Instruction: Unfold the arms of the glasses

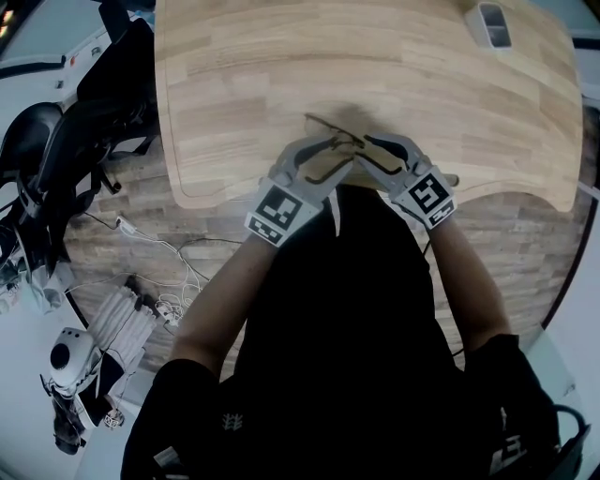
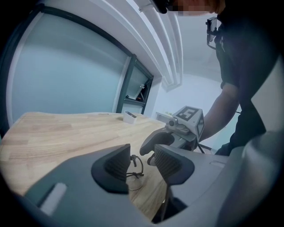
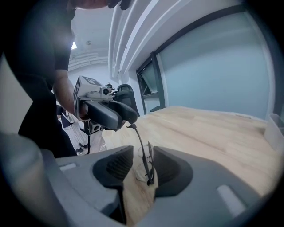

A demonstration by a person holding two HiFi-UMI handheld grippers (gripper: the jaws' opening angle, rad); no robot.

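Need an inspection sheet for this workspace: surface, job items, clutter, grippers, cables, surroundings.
Surface: wooden table, curved near edge.
Job's things: glasses near that edge, between both grippers; one arm stands away from the frame.
Clutter: white box at the far corner.
Grippers: left gripper jaws apart, the raised arm's end at its tip, contact unclear; right gripper jaws apart, frame between them, not pressed.
Cables: loose cables on the floor left of the table.
Surroundings: black chair; glass wall.

Light wooden table point(image 1: 234, 84) on a grey-brown plank floor point(image 1: 112, 202); cables point(image 1: 155, 248) lie left of the table; frosted glass wall point(image 2: 57, 75) beyond it.
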